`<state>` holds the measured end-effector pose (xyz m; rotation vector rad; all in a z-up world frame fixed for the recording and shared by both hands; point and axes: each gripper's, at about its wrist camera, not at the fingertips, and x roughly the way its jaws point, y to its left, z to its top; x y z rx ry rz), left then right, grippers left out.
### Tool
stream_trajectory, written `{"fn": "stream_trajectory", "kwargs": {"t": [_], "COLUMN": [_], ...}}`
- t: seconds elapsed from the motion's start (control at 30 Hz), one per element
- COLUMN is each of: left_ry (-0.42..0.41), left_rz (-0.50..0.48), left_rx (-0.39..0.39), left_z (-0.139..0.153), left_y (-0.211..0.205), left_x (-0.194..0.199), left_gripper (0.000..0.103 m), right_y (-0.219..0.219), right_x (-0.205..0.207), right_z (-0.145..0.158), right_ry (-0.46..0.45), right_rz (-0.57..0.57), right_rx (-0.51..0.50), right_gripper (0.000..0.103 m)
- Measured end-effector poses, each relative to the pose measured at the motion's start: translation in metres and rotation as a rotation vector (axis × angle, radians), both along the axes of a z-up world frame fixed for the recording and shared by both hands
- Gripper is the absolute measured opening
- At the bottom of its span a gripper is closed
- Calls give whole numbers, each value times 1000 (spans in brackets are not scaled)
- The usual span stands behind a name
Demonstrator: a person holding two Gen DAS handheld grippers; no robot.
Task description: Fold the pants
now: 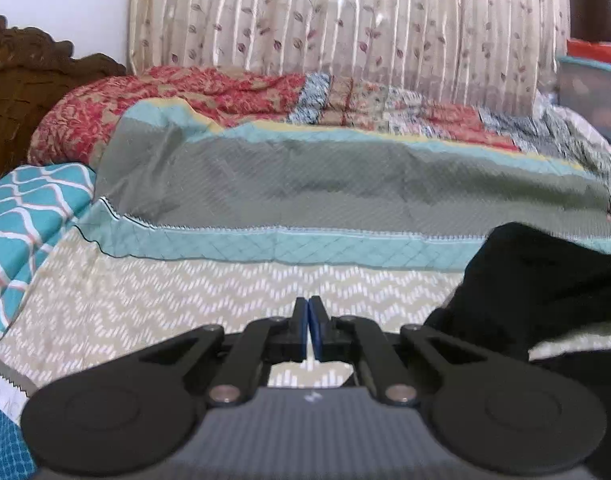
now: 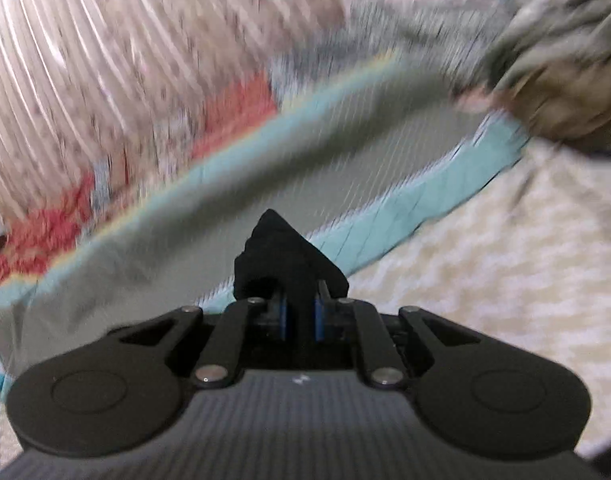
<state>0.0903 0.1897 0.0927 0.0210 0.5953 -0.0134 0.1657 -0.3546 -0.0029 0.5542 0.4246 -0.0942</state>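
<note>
The black pants (image 1: 545, 284) show as a dark bunched mass at the right of the left wrist view, lifted off the beige zigzag sheet (image 1: 193, 300). My left gripper (image 1: 308, 320) is shut and empty, its blue pads touching, low over the sheet and left of the pants. In the right wrist view my right gripper (image 2: 301, 312) is shut on a fold of the black pants (image 2: 285, 256), which sticks up between the blue pads (image 2: 283, 320). That view is blurred by motion.
A grey and teal quilt (image 1: 305, 184) lies across the bed behind the sheet. A red patterned blanket (image 1: 185, 92) and a curtain (image 1: 345, 20) are behind it. A teal patterned pillow (image 1: 29, 216) is at left. A bunched brown-grey cloth (image 2: 565, 72) is at upper right.
</note>
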Motion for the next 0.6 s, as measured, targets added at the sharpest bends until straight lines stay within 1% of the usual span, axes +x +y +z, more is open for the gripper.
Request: {"fn": "stream_trajectory", "kwargs": {"t": [0.03,0.07,0.1,0.13,0.17,0.2,0.23,0.27,0.3,0.33,0.37,0.4,0.43,0.47,0.5,0.53,0.57,0.6], "left_ry": [13,31,47,55,67,85,103,123,135,146,163,189,219,267,317,362,371,360], "left_rz": [-13,-27,-51,-78,-103,-115,-134,-177,-215,-252,-291,-333,-360,-376,-385,-394,-385,-390], "left_rx": [12,21,18,6,-9,-17,-25,-39,-47,-46,-40,-35,-32,-35,-59,-101,-112,-105], "left_z": [-3,-8,-13,-19,-25,-30,-35,-41,-44,-46,-50,-55,-61,-70,-78,-83,-84,-81], "left_y": [-3,-8,-14,-17,-21,-27,-32,-38,-43,-50,-59,-67,-74,-82,-85,-87,-89,-90], "left_x": [3,7,13,24,37,48,57,70,79,90,100,111,119,128,134,139,140,137], "left_gripper": [3,9,13,23,28,30,33,41,46,56,64,66,67,53,38,22,17,16], "right_y": [-5,-10,-15,-21,-28,-36,-46,-54,-59,-60,-56,-55,-52,-46,-42,-38,-36,-35], "right_x": [-20,-40,-56,-66,-72,-77,-84,-89,-94,-97,-98,-99,-99,-98,-99,-98,-93,-88], "right_z": [2,3,1,-4,-10,-17,-22,-24,-23,-21,-17,-10,-4,-1,2,-3,-7,-9], "right_ry": [-16,-19,1,44,105,161,190,199,193,179,169,161,151,142,135,134,137,141], "right_rz": [-53,-113,-170,-223,-264,-304,-348,-375,-384,-383,-377,-365,-347,-327,-308,-292,-278,-266], "right_rx": [-34,-70,-107,-141,-167,-180,-169,-139,-102,-77,-71,-73,-76,-78,-78,-78,-76,-74], "right_gripper": [15,15,15,16,23,27,28,28,29,30,34,39,41,44,46,46,48,49]}}
